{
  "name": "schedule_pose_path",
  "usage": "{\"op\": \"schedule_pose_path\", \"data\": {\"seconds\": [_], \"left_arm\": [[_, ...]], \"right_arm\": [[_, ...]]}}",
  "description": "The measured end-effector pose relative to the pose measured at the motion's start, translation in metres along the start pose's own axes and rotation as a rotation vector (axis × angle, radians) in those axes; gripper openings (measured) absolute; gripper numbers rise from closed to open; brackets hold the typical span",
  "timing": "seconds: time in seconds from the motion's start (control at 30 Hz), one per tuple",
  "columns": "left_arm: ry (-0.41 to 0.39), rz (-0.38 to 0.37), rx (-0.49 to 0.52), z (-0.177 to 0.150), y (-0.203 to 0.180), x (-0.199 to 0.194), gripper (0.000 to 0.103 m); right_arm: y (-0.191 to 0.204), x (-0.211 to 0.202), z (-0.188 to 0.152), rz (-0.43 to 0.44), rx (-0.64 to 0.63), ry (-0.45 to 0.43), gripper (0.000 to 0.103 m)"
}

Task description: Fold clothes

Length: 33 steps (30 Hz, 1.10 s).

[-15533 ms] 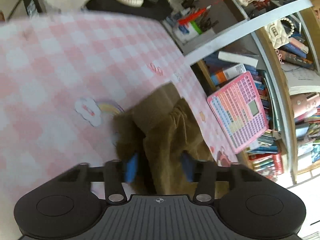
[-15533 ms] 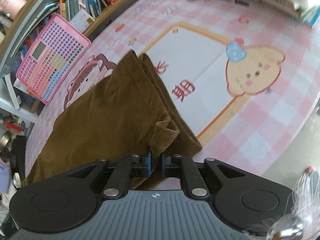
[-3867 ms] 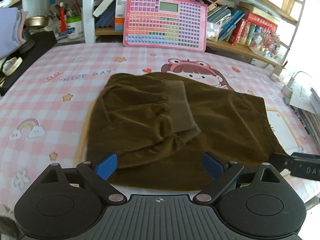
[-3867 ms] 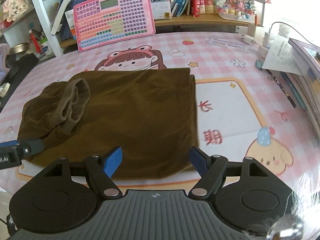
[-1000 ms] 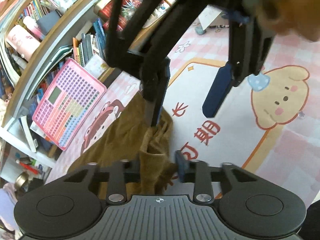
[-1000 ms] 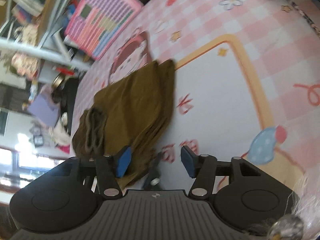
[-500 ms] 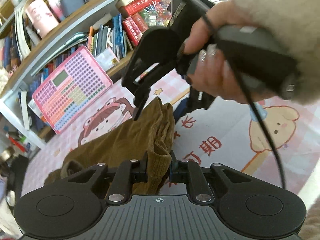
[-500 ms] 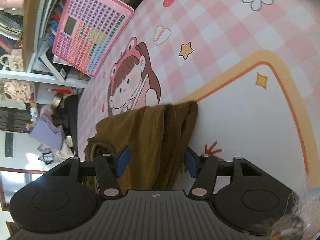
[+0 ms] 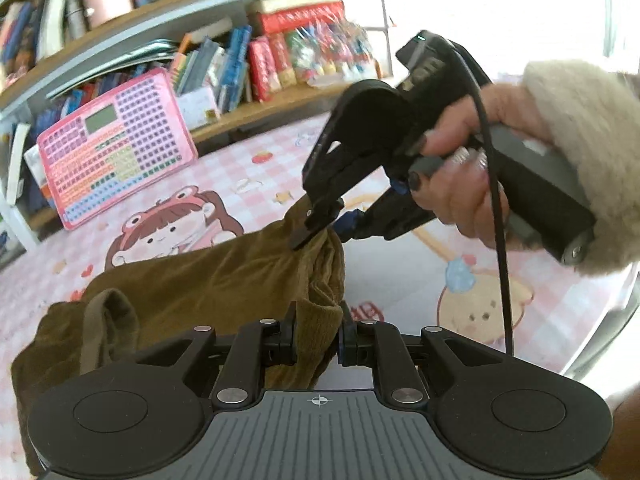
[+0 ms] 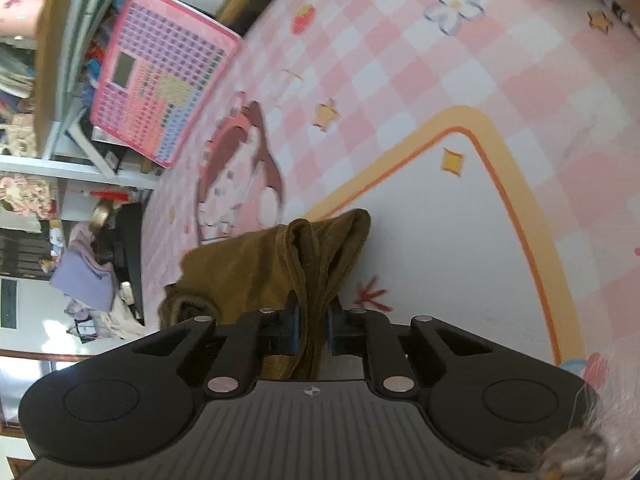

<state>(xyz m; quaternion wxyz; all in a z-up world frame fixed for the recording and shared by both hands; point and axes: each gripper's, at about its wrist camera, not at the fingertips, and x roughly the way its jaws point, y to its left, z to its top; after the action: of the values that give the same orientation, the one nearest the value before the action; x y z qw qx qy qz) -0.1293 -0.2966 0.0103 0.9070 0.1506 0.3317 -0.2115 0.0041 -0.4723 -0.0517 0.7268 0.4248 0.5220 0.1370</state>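
Observation:
A brown corduroy garment (image 9: 208, 280) lies partly folded on the pink checked tablecloth (image 9: 260, 184); its elastic waistband (image 9: 100, 320) bunches at the left. My left gripper (image 9: 318, 342) is shut on the near hem corner. My right gripper (image 9: 328, 230), held in a hand with a fuzzy cuff, is shut on the far hem corner, lifted a little above the table. In the right wrist view the right gripper (image 10: 312, 330) clamps bunched hem layers of the garment (image 10: 256, 268).
A pink toy keyboard (image 9: 116, 148) leans against a bookshelf (image 9: 248, 60) at the back and shows in the right wrist view (image 10: 160, 76). A white cartoon panel (image 10: 452, 240) with an orange border lies right of the garment. Purple clothes (image 10: 84, 276) sit far left.
The right gripper has shut on the far hem corner, which it straddled open half a second ago. The left gripper stays shut on the near corner. Both corners are raised slightly.

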Motion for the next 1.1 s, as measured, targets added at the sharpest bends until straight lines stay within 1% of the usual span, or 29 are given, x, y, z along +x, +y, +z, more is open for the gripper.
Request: {"op": "schedule_pose_path", "data": {"seconds": [0.13,0.3,0.4,0.47,0.57,0.7,0.83,0.9,0.97,1.0,1.03,1.1], "left_arm": [[-0.072,-0.017,-0.125,0.002,0.029,-0.024,0.015],[-0.159,-0.034,-0.294,-0.007,0.080,-0.055,0.015],[-0.198,-0.045,-0.378,-0.017,0.112,-0.072,0.015],[-0.209,-0.052,-0.419,-0.027,0.136,-0.081,0.015],[-0.199,-0.057,-0.473,-0.042,0.170,-0.089,0.016],[-0.171,-0.069,-0.547,-0.066,0.214,-0.093,0.016],[-0.113,-0.098,-0.643,-0.095,0.254,-0.082,0.016],[-0.075,-0.108,-0.670,-0.107,0.271,-0.072,0.019],[-0.046,-0.113,-0.680,-0.116,0.284,-0.064,0.022],[-0.031,-0.111,-0.685,-0.121,0.289,-0.060,0.026],[-0.015,-0.109,-0.691,-0.125,0.294,-0.056,0.027],[-0.007,-0.094,-0.708,-0.133,0.305,-0.054,0.037]], "right_arm": [[0.042,-0.010,-0.004,0.069,-0.078,-0.040,0.011],[0.109,-0.003,-0.016,0.135,-0.195,-0.063,0.011],[0.145,0.009,-0.028,0.158,-0.256,-0.068,0.011],[0.169,0.023,-0.040,0.154,-0.294,-0.072,0.011],[0.200,0.050,-0.054,0.130,-0.336,-0.067,0.011],[0.232,0.090,-0.073,0.082,-0.388,-0.058,0.011],[0.256,0.132,-0.091,-0.009,-0.439,-0.065,0.012],[0.263,0.152,-0.099,-0.065,-0.456,-0.073,0.012],[0.266,0.171,-0.103,-0.119,-0.452,-0.077,0.016],[0.268,0.177,-0.105,-0.135,-0.448,-0.079,0.020],[0.269,0.180,-0.107,-0.141,-0.446,-0.082,0.027],[0.271,0.182,-0.112,-0.146,-0.447,-0.093,0.032]]}}
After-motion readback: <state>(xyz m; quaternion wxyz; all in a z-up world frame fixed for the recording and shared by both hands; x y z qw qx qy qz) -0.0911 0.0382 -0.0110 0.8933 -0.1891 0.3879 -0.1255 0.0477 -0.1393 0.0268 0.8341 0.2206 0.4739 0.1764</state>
